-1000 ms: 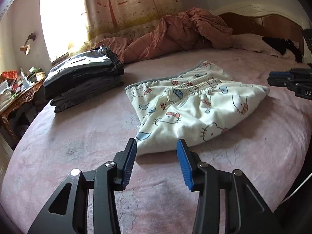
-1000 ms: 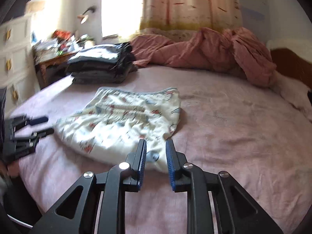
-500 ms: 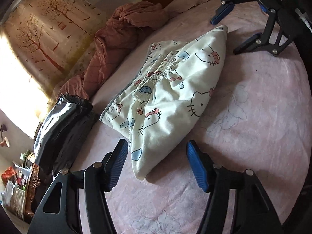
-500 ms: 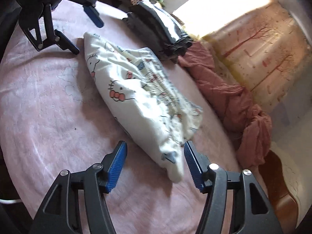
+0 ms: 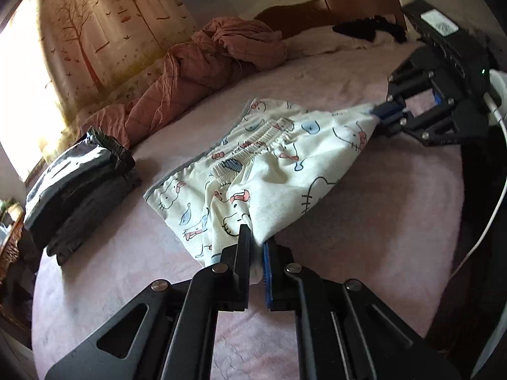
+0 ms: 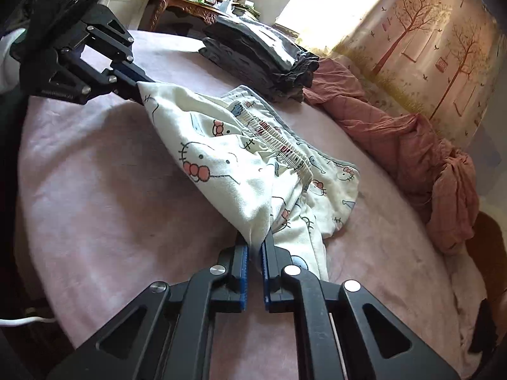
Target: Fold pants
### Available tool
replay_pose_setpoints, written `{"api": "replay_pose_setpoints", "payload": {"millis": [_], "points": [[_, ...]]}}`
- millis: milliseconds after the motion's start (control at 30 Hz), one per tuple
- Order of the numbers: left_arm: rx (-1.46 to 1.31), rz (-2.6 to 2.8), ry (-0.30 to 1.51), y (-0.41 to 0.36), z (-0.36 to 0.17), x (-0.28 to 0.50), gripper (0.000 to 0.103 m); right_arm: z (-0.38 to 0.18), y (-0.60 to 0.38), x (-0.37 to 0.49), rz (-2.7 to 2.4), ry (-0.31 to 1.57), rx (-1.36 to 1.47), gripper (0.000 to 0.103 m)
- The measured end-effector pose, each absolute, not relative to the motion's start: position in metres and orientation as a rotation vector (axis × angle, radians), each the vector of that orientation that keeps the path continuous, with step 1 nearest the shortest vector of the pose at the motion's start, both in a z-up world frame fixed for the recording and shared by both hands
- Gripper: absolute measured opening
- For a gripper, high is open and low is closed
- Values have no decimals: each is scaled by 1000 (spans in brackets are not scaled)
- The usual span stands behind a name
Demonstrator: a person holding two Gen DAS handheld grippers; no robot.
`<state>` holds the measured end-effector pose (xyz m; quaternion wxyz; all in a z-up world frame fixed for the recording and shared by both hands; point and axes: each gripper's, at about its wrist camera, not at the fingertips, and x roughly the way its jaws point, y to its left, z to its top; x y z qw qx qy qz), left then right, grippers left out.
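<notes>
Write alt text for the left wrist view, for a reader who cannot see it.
The left gripper is shut on one corner of the white cartoon-print pants on a pink bed, while the right gripper pinches the opposite corner. Folded dark clothes are stacked to the left.

Both grippers are black angular frames with triangular cut-outs, silver round screw heads and ribbed blue pads: the left gripper (image 5: 257, 247) and the right gripper (image 6: 253, 248). A white cable (image 5: 489, 209) trails from the right one's body at three o'clock in the left wrist view.
</notes>
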<state>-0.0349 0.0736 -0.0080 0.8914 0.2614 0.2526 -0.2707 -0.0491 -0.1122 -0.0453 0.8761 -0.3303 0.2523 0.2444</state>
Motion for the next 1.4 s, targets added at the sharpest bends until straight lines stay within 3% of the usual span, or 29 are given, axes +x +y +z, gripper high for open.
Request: {"api": "replay_pose_setpoints", "payload": {"millis": [233, 400, 600, 767, 867, 1067, 1167, 1200, 1233, 1300, 1367, 1400], "points": [[473, -580, 517, 86, 20, -104, 6, -14, -129, -108, 658, 554, -539, 6], [439, -519, 556, 91, 18, -106, 7, 4, -128, -116, 698, 535, -492, 6], [353, -446, 590, 91, 39, -52, 7, 28, -118, -59, 680, 533, -512, 6], [389, -417, 599, 90, 44, 1, 7, 38, -120, 20, 716, 660, -410, 6], [329, -424, 572, 100, 39, 34, 7, 32, -119, 61, 710, 720, -350, 6], [334, -385, 713, 105, 4, 87, 8, 9, -107, 116, 698, 796, -297, 6], [297, -379, 754, 111, -9, 96, 15, -5, -106, 127, 682, 820, -268, 7], [291, -367, 749, 113, -10, 96, 23, -10, -108, 130, 665, 831, -257, 9], [287, -344, 739, 116, -10, 95, 39, -14, -110, 132, 656, 840, -246, 13], [253, -298, 709, 126, -7, 90, 56, -19, -122, 134, 596, 842, -201, 34], [174, -287, 705, 142, -1, 84, 57, -17, -135, 129, 535, 807, -172, 52], [132, -284, 711, 151, 2, 80, 57, -14, -143, 124, 501, 778, -155, 54]]}}
